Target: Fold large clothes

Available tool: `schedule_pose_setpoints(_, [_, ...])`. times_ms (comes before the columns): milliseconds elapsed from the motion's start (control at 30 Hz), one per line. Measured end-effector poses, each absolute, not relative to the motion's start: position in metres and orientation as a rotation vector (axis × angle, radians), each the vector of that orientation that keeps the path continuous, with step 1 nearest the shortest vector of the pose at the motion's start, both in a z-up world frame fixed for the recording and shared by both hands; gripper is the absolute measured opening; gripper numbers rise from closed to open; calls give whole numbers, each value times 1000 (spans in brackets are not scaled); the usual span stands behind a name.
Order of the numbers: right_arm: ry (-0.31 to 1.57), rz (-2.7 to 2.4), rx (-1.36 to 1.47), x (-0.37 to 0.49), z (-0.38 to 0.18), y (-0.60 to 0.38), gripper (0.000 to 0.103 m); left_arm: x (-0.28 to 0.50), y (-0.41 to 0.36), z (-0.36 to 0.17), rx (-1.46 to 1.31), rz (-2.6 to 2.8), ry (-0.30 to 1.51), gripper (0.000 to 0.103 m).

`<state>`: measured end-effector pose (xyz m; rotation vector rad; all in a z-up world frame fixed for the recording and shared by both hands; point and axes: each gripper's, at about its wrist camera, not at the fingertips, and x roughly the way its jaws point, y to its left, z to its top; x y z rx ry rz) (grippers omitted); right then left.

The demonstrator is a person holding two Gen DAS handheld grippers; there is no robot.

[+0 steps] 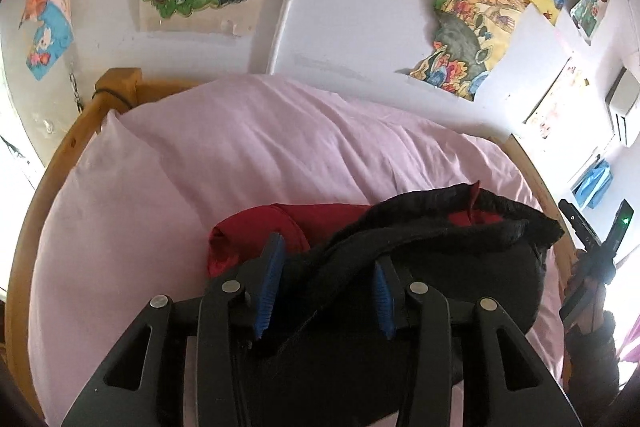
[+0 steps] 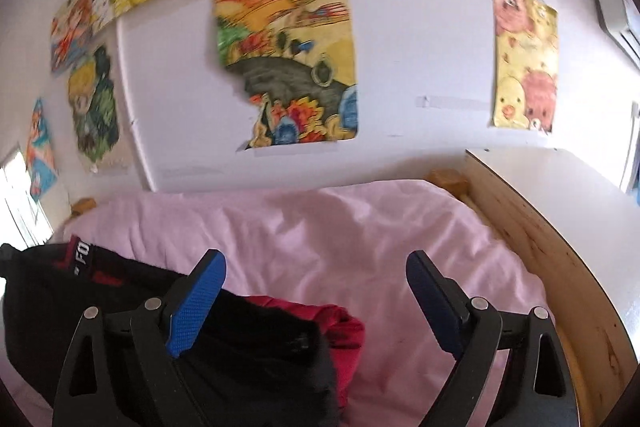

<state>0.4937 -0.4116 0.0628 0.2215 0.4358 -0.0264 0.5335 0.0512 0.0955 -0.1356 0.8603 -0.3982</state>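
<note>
Black-and-red garment (image 1: 420, 267) lies bunched on the pink sheet (image 1: 240, 147) of the bed, near the bed's front edge, closer to the right side rail than to the pillow end. Black outer fabric sits on top with red lining showing at the far fold and a red lump poking out on the left. In the right wrist view the same garment (image 2: 248, 347) sits at the lower left, white lettering on a black band partly readable, red part at its right end.

Left gripper (image 1: 326, 291): jaws partly apart, blue pads either side of a ridge of the black fabric. Pads look clear of the cloth, no pinch visible; the fabric passes between and under them.

Right gripper (image 2: 316, 303): jaws wide apart, nothing between them but bare pink sheet. Its left finger (image 2: 196, 303) overlaps the garment's edge in the picture; contact cannot be told. View is slightly blurred.

In the left wrist view the right gripper shows at the far right edge over the right rail, with a green light on its body and a hand (image 1: 576, 279) on it.

Wooden bed frame (image 1: 52, 195) curves round the sheet; pillow (image 1: 132, 155) lies at the far left corner. Wall behind carries several coloured drawings (image 2: 288, 59).
</note>
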Motion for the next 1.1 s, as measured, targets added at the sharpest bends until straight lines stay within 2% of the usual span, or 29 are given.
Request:
schedule_pose_setpoints(100, [427,-18,200,482,68,-409,92,529,53,113,-199,-447,852,38])
schedule_pose_setpoints(167, [428,7,168,476,70,-400,92,525,58,127,-260,-461,812,46])
schedule_pose_setpoints(233, [429,21,132,471,71,-389,92,519,70,146,-331,-420,741,63])
schedule_pose_setpoints(400, [401,52,79,461,74,-359,94,501,56,155,-206,-215,655,68])
schedule_pose_setpoints(467, [382,80,71,456,76,-345,97,489,35,144,-114,-170,603,75])
schedule_pose_setpoints(567, [366,119,38,452,71,-317,97,480,-12,108,66,-94,529,77])
schedule_pose_setpoints(667, [374,108,-19,460,63,-294,97,501,-41,77,164,-14,575,77])
schedule_pose_setpoints(800, [385,-21,-10,492,57,-293,97,546,-35,51,95,89,630,77])
schedule_pose_setpoints(933, [489,-75,-19,531,35,-293,97,574,-25,23,101,143,682,77])
schedule_pose_setpoints(1100, [552,-44,45,548,-3,-296,97,573,-28,-20,154,150,612,78])
